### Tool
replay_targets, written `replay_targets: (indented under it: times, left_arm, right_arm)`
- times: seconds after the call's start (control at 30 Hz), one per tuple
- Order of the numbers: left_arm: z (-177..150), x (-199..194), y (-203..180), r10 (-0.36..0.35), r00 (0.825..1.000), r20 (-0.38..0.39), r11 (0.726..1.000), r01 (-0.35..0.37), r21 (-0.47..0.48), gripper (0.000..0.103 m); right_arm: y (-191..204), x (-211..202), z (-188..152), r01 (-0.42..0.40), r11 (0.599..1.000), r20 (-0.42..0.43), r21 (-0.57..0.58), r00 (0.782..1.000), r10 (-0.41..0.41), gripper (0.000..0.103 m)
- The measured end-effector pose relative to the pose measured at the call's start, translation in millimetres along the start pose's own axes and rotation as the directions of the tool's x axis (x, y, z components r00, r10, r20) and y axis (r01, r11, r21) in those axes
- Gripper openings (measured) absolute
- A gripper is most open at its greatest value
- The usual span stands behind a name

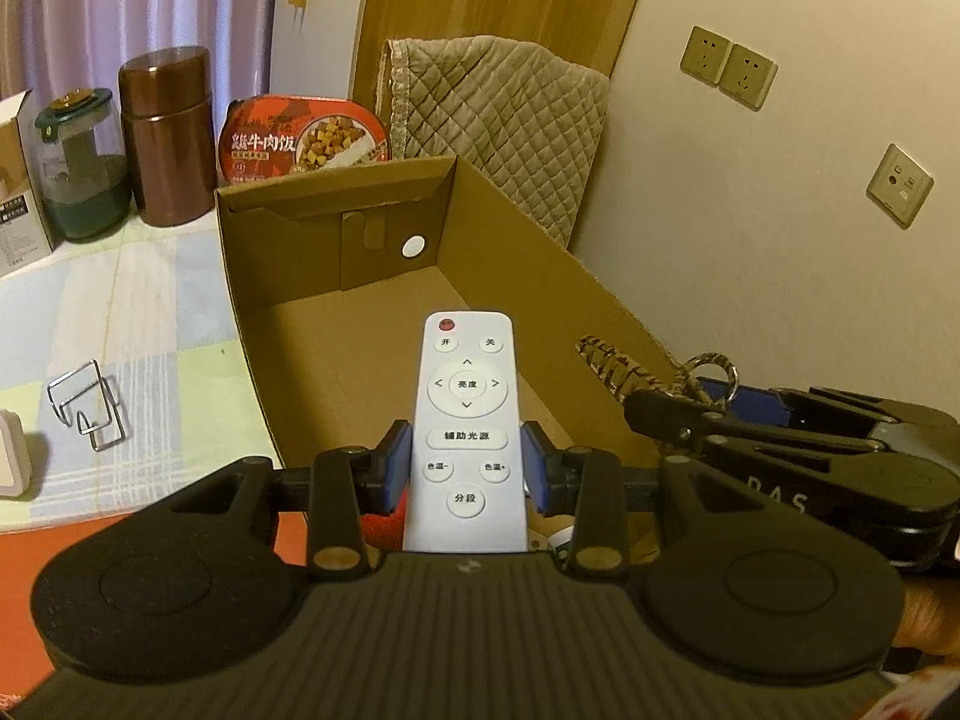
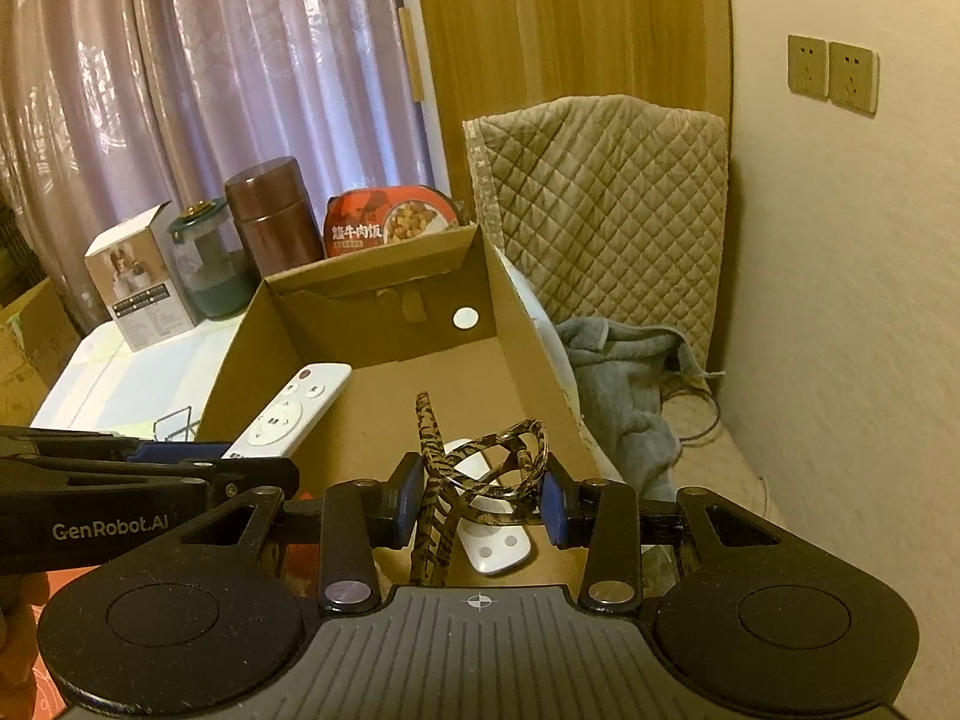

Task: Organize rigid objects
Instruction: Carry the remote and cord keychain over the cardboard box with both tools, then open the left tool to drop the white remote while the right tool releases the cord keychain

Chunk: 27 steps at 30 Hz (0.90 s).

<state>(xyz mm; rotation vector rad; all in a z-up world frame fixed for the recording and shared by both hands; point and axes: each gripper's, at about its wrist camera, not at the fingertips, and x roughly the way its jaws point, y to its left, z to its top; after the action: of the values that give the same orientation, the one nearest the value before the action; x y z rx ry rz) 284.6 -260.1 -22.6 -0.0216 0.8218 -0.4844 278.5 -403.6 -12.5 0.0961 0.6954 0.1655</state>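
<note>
Two hand-held grippers poised over an open brown cardboard box (image 1: pixel 336 324) that stands on a surface covered with a pale checked cloth (image 1: pixel 120 300). The left gripper (image 1: pixel 467 462) has its jaws clenched on the lower half of a white rectangular remote control (image 1: pixel 467 420), buttons up, its red power key pointing toward the far wall of the box; the remote hangs above the box floor near the left wall. The right gripper (image 2: pixel 478 498) has its jaws grasping a pair of tortoiseshell-patterned spectacles (image 2: pixel 510 462) by the frame, one temple arm jutting forward; the spectacles hang over the near right part of the box, above a second white remote (image 2: pixel 492 540) already lying on the floor. A bent wire holder (image 1: pixel 87 411) remains outside on the cloth.

The step in hand appears to be depositing both items. Done well, each gripper descends until its item nearly rests on the cardboard before the jaws release, the remote going flat along the left wall and the spectacles beside, not upon, the remote below, so that the lenses take no load and the two grippers stay apart.
</note>
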Motion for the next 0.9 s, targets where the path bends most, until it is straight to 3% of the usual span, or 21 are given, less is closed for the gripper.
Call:
replay_targets:
  times: [0.43, 0.9]
  left_arm:
    - [-0.2, -28.4, 23.4, 0.055, 0.996, 0.067, 0.998, -0.053, -0.033, 0.034]
    - [-4.7, -46.5, 36.9, 0.08, 0.994, 0.071, 0.996, -0.078, -0.03, 0.034]
  right_arm:
    - [1.5, -2.0, -2.2, -0.008, 1.0, -0.005, 0.005, 1.0, 0.008, 0.037]
    - [24.6, -0.4, -0.3, -0.031, 0.999, -0.014, -0.009, 0.999, 0.031, 0.037]
